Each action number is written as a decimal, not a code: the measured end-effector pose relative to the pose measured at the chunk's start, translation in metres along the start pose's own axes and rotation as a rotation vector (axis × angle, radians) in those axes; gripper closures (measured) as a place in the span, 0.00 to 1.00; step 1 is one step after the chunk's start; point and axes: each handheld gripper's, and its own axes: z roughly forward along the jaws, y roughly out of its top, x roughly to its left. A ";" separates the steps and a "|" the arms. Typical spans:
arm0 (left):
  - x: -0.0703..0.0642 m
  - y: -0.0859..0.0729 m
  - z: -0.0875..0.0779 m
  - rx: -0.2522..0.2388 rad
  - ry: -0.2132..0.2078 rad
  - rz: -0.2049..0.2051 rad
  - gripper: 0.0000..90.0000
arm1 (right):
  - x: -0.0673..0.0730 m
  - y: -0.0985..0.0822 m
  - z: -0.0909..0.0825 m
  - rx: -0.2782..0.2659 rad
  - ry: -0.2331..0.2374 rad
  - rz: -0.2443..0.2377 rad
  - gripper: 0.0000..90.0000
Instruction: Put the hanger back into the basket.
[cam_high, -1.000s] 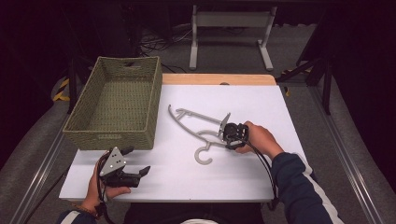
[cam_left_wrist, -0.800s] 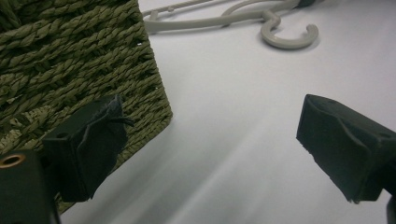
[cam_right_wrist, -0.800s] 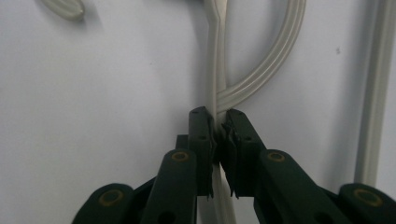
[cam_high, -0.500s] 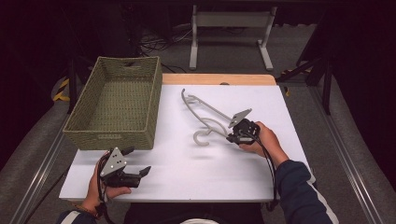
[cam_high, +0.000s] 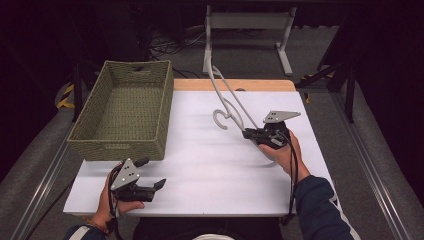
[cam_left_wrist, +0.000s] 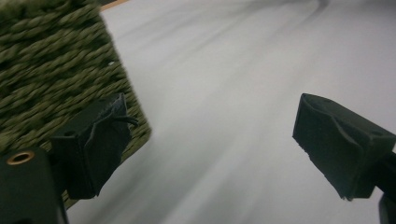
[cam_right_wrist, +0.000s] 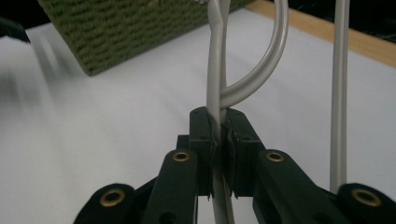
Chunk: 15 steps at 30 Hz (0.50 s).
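The right gripper (cam_high: 248, 133), clamped on the hanger (cam_high: 226, 100), has lifted it off the table (cam_high: 200, 165), so carrying to the basket (cam_high: 125, 110) can follow, while the left gripper (cam_high: 159, 184) stands open

Hanger (cam_right_wrist: 215, 88) top cut off by upper edge in right gripper view. Basket (cam_left_wrist: 51, 70) blurred, cropped at left edge in left gripper view. Desk (cam_left_wrist: 243, 93) surface smeared there.

R tongs (cam_high: 248, 133) | lifted hanger (cam_high: 227, 102) off table, swung upright
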 end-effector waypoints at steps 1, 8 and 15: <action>0.000 0.000 0.000 0.000 0.000 0.000 0.14 | 0.000 0.000 0.000 0.000 0.000 0.000 0.92; -0.015 0.026 0.009 -0.092 -0.058 0.013 0.18 | 0.018 0.007 -0.004 -0.122 0.032 -0.002 0.92; -0.021 0.048 0.027 -0.157 -0.075 -0.011 0.22 | 0.033 0.001 -0.004 -0.187 0.098 0.005 0.92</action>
